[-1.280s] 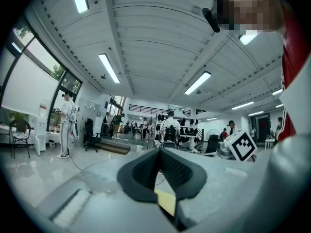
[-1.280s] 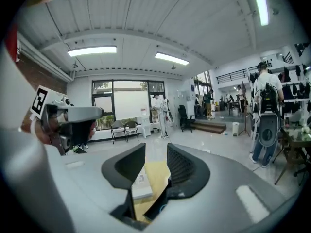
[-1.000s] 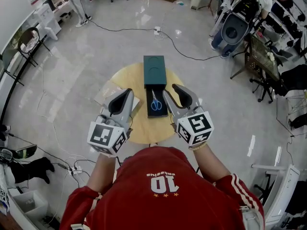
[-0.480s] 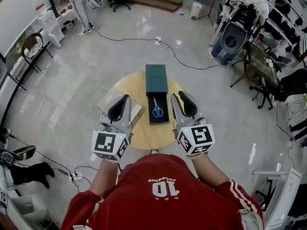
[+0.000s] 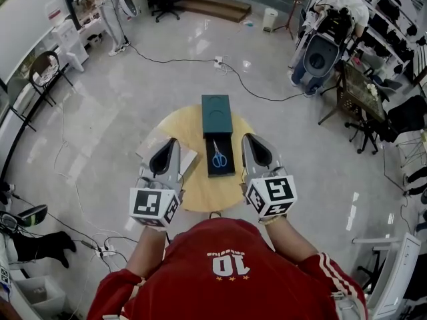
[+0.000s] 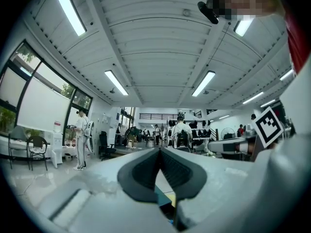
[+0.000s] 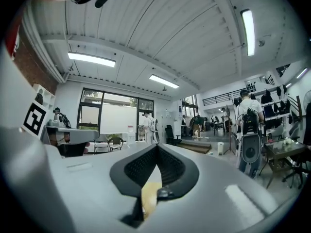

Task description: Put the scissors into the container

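Note:
Blue-handled scissors [image 5: 219,156] lie in the dark open drawer [image 5: 209,168] pulled out of a green box [image 5: 217,114] on the round wooden table [image 5: 193,185]. My left gripper [image 5: 171,142] hovers left of the drawer, jaws shut with nothing between them. My right gripper [image 5: 247,139] hangs just right of the drawer, also shut and empty. In the left gripper view the left gripper [image 6: 159,151] points up at the room, pads together. The right gripper view shows the right gripper [image 7: 156,146] likewise closed, aimed at the ceiling and windows.
A pale flat sheet [image 5: 148,145] lies on the table's left side under my left gripper. Cables [image 5: 180,44] and a power strip [image 5: 217,62] run across the floor beyond the table. Chairs [image 5: 41,64] and a person [image 5: 333,5] stand further off.
The right gripper's jaws have gone from wide open to shut. Both grippers have pulled back slightly from the drawer; the scissors stay lying in it.

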